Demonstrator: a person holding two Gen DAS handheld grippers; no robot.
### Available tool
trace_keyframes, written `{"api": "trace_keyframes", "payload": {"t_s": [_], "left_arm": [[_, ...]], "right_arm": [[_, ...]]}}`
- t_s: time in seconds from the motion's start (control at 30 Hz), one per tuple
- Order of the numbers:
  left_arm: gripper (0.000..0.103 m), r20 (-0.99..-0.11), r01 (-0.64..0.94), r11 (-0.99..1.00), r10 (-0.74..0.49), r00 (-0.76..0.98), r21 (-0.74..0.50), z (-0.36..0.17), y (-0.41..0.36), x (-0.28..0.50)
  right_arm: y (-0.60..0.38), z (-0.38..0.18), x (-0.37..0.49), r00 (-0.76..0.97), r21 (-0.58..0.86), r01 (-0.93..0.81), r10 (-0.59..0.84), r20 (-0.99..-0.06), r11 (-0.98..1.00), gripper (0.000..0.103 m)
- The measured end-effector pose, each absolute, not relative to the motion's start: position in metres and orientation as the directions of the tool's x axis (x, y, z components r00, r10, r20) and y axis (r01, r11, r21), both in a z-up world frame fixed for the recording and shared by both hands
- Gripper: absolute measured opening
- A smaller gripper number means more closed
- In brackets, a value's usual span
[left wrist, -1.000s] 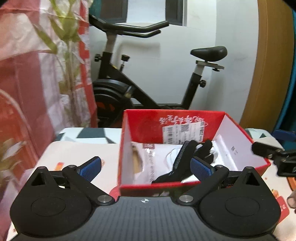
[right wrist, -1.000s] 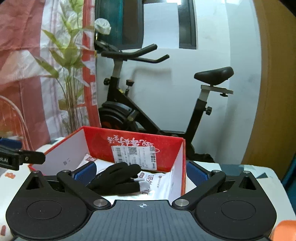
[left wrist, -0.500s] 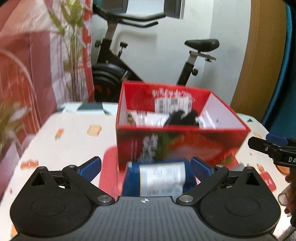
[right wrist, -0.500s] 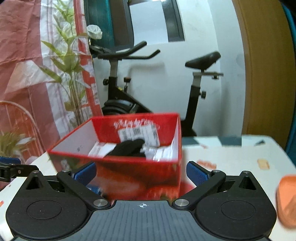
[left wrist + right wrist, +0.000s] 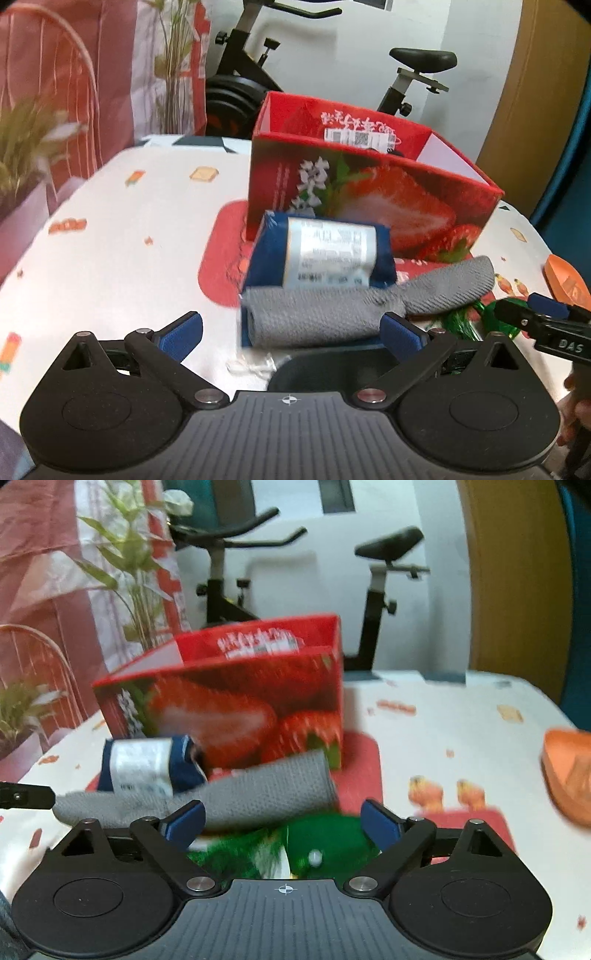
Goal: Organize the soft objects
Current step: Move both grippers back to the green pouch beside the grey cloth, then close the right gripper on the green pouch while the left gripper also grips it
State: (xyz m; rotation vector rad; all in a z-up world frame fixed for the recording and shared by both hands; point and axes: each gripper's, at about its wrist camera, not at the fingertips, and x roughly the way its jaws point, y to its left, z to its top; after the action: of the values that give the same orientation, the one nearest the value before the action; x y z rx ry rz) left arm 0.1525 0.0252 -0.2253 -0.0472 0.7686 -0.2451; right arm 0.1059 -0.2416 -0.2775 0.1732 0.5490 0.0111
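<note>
We are cataloguing the soft items lying on the bench point(image 5: 110, 229) in front of the red strawberry box point(image 5: 369, 199):

- grey cloth roll point(image 5: 332, 314), touching the blue packet point(image 5: 321, 254) behind it;
- green plush item point(image 5: 325, 845) — large in the right view, only an edge in the left.

The left hand-held gripper point(image 5: 291, 330) is standing wide around the cloth, pads apart from it. The right hand-held gripper point(image 5: 282, 821) is closing its jaws over the green item, not yet pressing. An orange object point(image 5: 569, 771) is lying well apart.
</note>
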Motion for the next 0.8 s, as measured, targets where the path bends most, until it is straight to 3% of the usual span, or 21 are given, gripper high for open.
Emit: {"api": "trace_keyframes", "payload": {"t_s": [0.13, 0.6, 0.67, 0.73, 0.8], "left_arm": [[0.103, -0.672, 0.181, 0.973, -0.232, 0.703, -0.146, -0.229, 0.028, 0.143], [0.102, -0.680, 0.139, 0.978, -0.208, 0.703, -0.156, -0.244, 0.038, 0.140], [0.102, -0.682, 0.143, 0.977, -0.213, 0.699, -0.159, -0.246, 0.038, 0.140], [0.102, -0.683, 0.152, 0.975, -0.223, 0.696, -0.163, -0.247, 0.037, 0.141], [0.102, -0.685, 0.159, 0.972, -0.233, 0.690, -0.171, -0.249, 0.037, 0.141]], "right_arm": [[-0.240, -0.286, 0.100, 0.851, 0.113, 0.058, 0.011, -0.525, 0.992, 0.090], [-0.259, -0.303, 0.101, 0.830, 0.135, 0.147, -0.048, -0.556, 0.980, 0.083], [-0.261, -0.304, 0.101, 0.831, 0.165, 0.137, -0.023, -0.555, 0.977, 0.077], [-0.261, -0.307, 0.103, 0.825, 0.185, 0.122, 0.004, -0.565, 0.975, 0.060], [-0.260, -0.309, 0.105, 0.815, 0.181, 0.119, 0.008, -0.580, 0.976, 0.059]]}}
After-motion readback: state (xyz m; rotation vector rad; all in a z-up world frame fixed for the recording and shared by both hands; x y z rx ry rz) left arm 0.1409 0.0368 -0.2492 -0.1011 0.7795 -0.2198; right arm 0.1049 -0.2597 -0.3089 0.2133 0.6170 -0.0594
